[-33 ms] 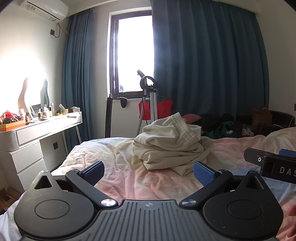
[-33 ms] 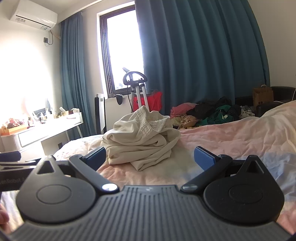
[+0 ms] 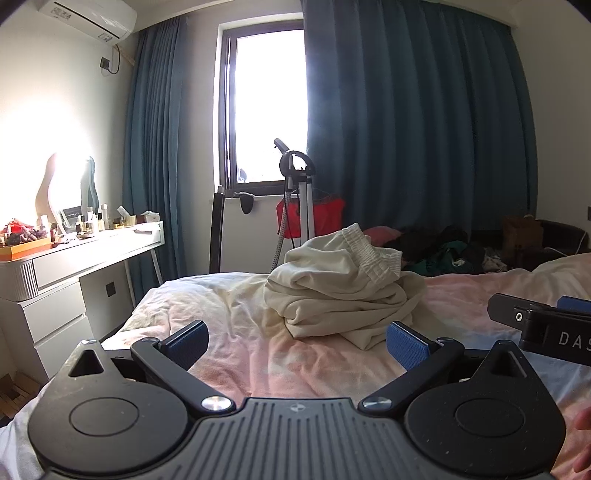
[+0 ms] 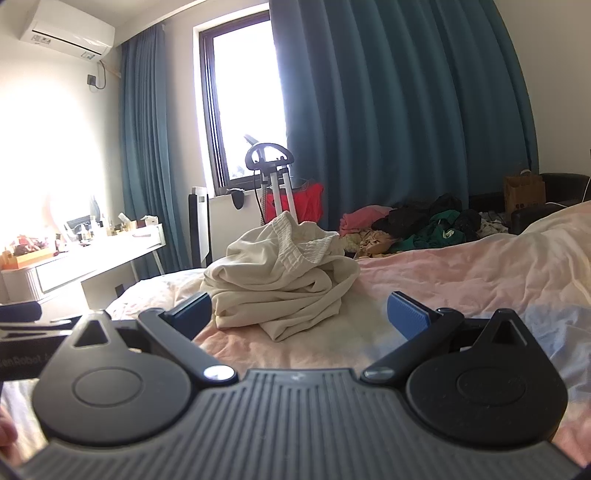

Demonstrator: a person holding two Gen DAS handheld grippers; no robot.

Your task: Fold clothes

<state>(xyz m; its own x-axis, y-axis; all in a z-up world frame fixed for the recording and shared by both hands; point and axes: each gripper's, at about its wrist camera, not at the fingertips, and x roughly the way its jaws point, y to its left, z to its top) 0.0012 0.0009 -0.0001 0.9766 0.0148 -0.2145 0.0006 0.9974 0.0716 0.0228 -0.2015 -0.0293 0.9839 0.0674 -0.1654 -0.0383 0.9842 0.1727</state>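
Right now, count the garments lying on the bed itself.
1: a cream garment crumpled mid-bed, ahead of the open left gripper and right gripper. Its folds could hide another.

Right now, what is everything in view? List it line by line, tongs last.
garment: one, cream, crumpled on the bed
bed: one, pink-and-white sheet, foreground
clothes pile: one, black, green and pink, past the bed
curtains: blue, either side of the window
window: one, bright, back wall
steamer: one, black and silver, under the window
desk: one, white, cluttered, left wall
air conditioner: one, white, top left
paper bag: one, brown, far right
left tongs: open, empty
right tongs: open, empty
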